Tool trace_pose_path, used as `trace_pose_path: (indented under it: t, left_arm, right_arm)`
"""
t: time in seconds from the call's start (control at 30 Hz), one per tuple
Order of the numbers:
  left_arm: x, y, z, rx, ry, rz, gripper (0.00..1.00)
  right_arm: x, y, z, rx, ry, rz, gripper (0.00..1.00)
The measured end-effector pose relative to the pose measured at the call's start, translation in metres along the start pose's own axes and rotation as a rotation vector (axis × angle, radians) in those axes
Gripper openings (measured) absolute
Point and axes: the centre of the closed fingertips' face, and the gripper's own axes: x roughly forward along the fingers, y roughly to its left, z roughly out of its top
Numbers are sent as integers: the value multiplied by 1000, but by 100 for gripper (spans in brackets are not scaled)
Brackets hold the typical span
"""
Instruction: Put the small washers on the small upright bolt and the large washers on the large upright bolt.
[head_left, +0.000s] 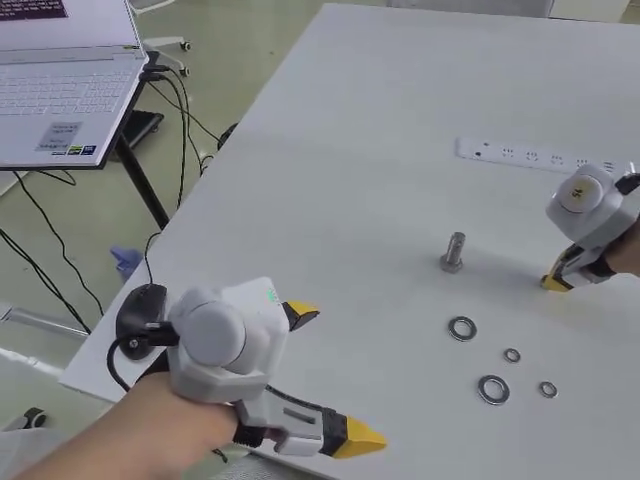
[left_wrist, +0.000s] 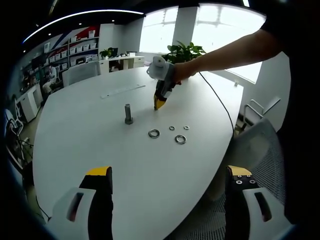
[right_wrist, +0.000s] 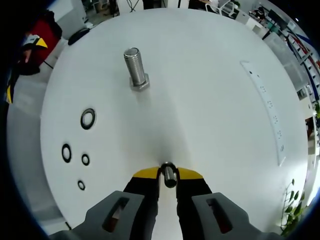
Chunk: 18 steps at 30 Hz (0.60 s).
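The large bolt (head_left: 454, 252) (left_wrist: 128, 114) (right_wrist: 136, 68) stands upright on its head on the white table (head_left: 350, 180). Two large washers (head_left: 462, 328) (head_left: 493, 389) and two small washers (head_left: 512, 355) (head_left: 548, 389) lie flat in front of it. My right gripper (head_left: 560, 282) (right_wrist: 170, 176) (left_wrist: 159, 104) is shut on the small bolt (right_wrist: 170, 175), tips down at the tabletop to the right of the large bolt. Over the table's near corner my left gripper (head_left: 330, 375) (left_wrist: 168, 172) is open, with nothing between its jaws.
A white power strip (head_left: 530, 155) (right_wrist: 270, 107) lies behind the bolt. An open laptop (head_left: 60, 80) sits on a stand off the table's left edge, with cables hanging beneath it. A mesh chair (left_wrist: 260, 145) stands by the near edge.
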Motion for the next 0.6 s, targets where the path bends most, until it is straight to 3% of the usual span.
trace_pose_path:
  t: [0.6]
  left_arm:
    - [4,6,1,15,12,12,93]
  right_arm:
    - [2,0,1,-11,-7,10,14]
